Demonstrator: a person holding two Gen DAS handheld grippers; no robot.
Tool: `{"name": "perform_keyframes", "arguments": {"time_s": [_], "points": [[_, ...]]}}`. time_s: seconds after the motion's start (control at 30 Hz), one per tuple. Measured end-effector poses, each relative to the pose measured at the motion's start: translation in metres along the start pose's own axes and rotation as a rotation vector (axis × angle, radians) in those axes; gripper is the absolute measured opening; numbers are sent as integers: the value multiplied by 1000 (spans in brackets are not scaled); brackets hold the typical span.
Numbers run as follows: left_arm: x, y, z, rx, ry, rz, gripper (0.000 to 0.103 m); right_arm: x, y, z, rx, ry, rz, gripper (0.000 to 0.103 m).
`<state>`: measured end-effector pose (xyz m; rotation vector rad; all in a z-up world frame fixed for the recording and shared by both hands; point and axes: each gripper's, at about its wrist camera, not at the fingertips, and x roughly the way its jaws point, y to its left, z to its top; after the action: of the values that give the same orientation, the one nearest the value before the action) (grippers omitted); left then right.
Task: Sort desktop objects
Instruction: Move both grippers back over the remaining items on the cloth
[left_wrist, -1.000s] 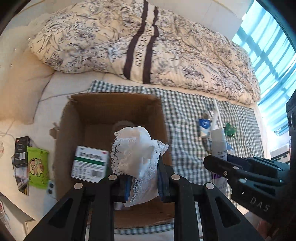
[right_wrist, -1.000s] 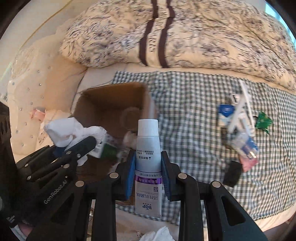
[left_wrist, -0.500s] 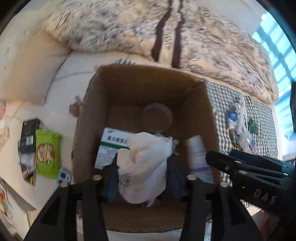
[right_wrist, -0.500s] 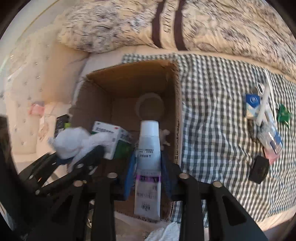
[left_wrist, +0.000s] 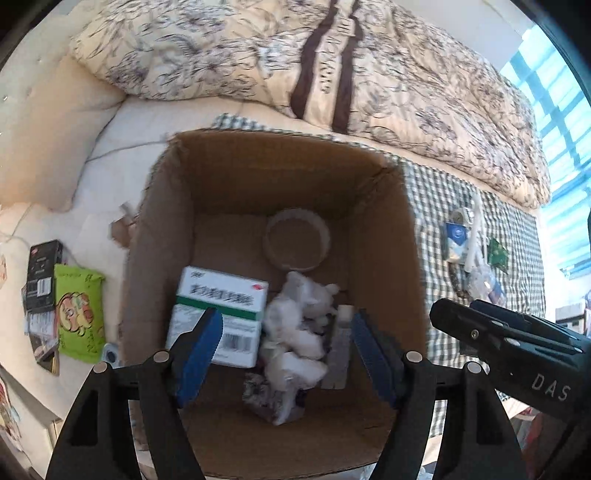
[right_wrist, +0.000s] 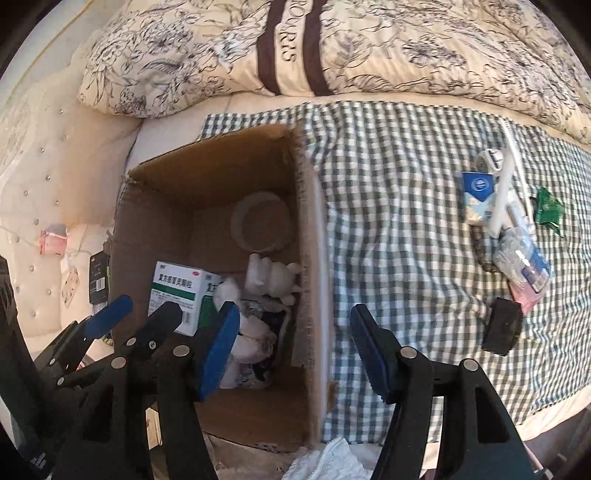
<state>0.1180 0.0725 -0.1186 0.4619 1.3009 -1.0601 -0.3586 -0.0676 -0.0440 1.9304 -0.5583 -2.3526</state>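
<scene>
Left gripper (left_wrist: 286, 349) gaping, empty, over cardboard box (left_wrist: 384, 229). White lace cloth (left_wrist: 299, 339) lies inside, tube (left_wrist: 341, 345) at its 3 o'clock. Right gripper (right_wrist: 293, 347) also spread, straddling box wall. Risk: withdrawing jaw snags wall, tips box. Remaining clutter (right_wrist: 506, 221) at 2 o'clock.

Home bedroom: floral quilt (right_wrist: 369, 48) on bed, tufted headboard (right_wrist: 33, 177), window (left_wrist: 554, 103).
</scene>
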Motion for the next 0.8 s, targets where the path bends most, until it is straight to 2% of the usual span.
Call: {"name": "perform_keyframes", "arguments": {"time_s": [0.13, 0.37, 0.5, 0.63, 0.8], "points": [[0, -40, 10, 66, -3, -24, 81, -19, -29, -2, 37, -31, -21, 62], [13, -124, 5, 166, 19, -52, 82, -52, -128, -17, 206, -83, -48, 62], [27, -173, -10, 177, 63, -44, 84, -70, -204, -31, 304, -95, -75, 62], [41, -221, -29, 175, 90, -31, 90, -81, -270, -40, 365, -85, -89, 62], [67, -276, -46, 134, 117, -21, 95, -93, -339, -37, 357, -65, -106, 62]]}}
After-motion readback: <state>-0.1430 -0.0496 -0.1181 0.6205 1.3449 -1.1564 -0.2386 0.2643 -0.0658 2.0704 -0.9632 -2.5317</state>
